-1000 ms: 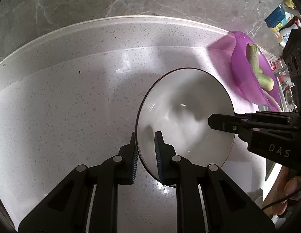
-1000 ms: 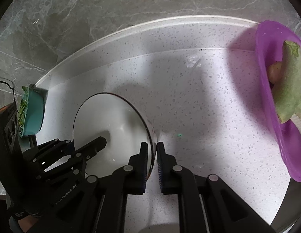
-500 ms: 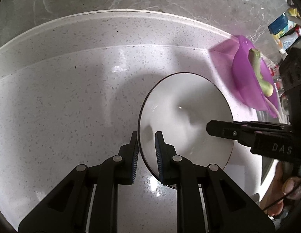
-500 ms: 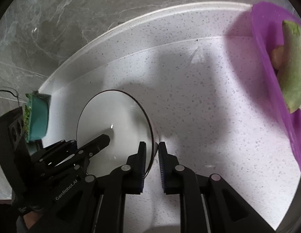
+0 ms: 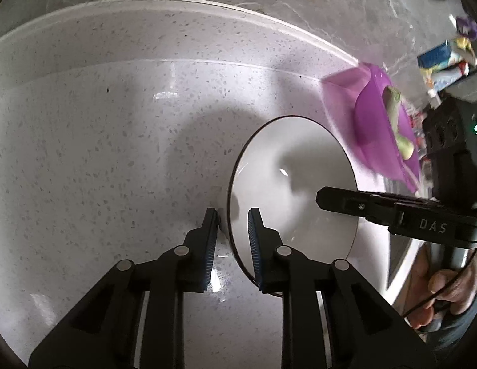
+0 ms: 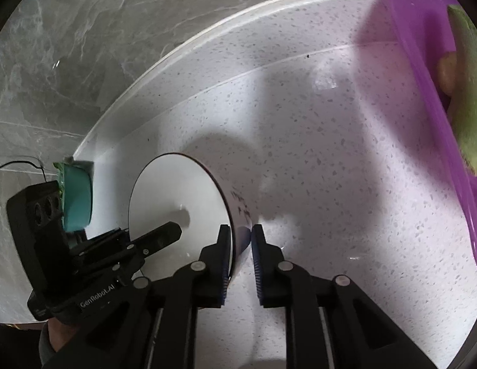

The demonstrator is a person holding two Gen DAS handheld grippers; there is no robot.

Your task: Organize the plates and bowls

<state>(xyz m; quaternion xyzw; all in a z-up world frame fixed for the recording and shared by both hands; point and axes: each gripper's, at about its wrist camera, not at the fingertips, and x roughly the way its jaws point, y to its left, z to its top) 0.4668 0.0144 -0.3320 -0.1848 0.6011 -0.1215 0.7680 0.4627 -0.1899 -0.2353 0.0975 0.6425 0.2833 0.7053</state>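
A white bowl with a dark rim [image 5: 294,184] is held between both grippers above a speckled white counter [image 5: 115,138]. My left gripper [image 5: 232,230] is shut on the bowl's left rim, one finger inside and one outside. My right gripper [image 6: 241,246] is shut on the opposite rim of the same bowl [image 6: 177,196]. Each gripper shows in the other's view, the right one [image 5: 392,212] across the bowl and the left one [image 6: 115,249] at lower left.
A purple basin [image 5: 380,129] holding green vegetables stands on the counter to the right; it also shows in the right wrist view [image 6: 429,92]. A teal bowl [image 6: 77,196] with greens sits at the counter's left end. Grey marble wall [image 6: 100,30] runs behind. Bottles and packets [image 5: 447,61] stand far right.
Both grippers have moved with the bowl a little away from the back wall and slightly left. The purple basin now looks farther off in the left wrist view. Both grips are unchanged.
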